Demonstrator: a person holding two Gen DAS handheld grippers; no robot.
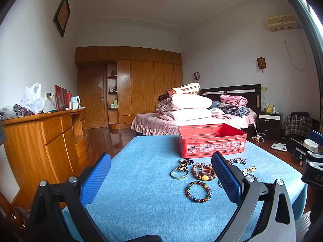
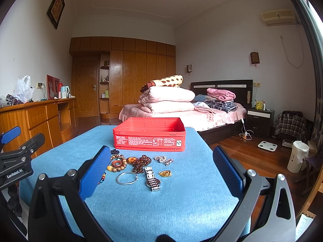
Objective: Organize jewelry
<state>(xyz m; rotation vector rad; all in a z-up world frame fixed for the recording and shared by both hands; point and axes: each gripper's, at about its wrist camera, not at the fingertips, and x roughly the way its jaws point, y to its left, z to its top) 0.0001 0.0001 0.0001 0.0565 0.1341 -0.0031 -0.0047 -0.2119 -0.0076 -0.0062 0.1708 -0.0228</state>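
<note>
Both grippers, left gripper (image 1: 161,178) and right gripper (image 2: 159,168), hang spread and empty above the near edge of the blue tabletop (image 2: 181,205). Nothing is stowed yet, judging by the open red tin (image 2: 149,134) at the far edge, so a first pick comes next. Before the tin lie one steel watch (image 2: 152,179), one wire bangle (image 2: 126,178), one cuff bangle (image 1: 179,173), several bead bracelets including one multicolored bracelet (image 1: 198,191), and one gold pendant (image 2: 165,173).
</note>
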